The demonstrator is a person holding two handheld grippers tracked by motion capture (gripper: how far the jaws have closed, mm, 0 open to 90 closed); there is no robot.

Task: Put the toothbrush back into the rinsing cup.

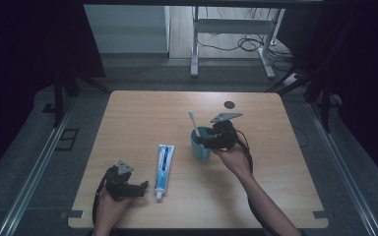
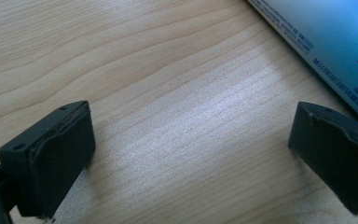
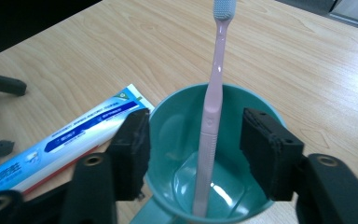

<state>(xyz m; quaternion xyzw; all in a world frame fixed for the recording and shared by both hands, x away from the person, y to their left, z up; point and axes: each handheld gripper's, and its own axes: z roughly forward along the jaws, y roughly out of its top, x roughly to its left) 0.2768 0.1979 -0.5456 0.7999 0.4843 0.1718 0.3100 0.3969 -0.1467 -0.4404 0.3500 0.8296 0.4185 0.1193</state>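
Observation:
A pink toothbrush [image 1: 193, 122] [image 3: 216, 84] stands head up in a teal cup [image 1: 200, 145] [image 3: 168, 121] at mid-table. My right gripper [image 1: 207, 139] [image 3: 198, 140] hovers over the cup's rim, open. Its pads stand either side of the toothbrush handle with a gap on both sides. A blue-and-white toothpaste tube [image 1: 164, 169] [image 3: 84, 130] [image 2: 335, 42] lies flat to the cup's left, cap toward the front edge. My left gripper [image 1: 142, 188] [image 2: 191, 158] rests low over the table just left of the tube, open, nothing between its pads.
The wooden table [image 1: 142, 113] has a small black disc [image 1: 230, 104] near its far edge. A white desk frame and cables stand on the floor beyond. Metal rails run along both sides of the table.

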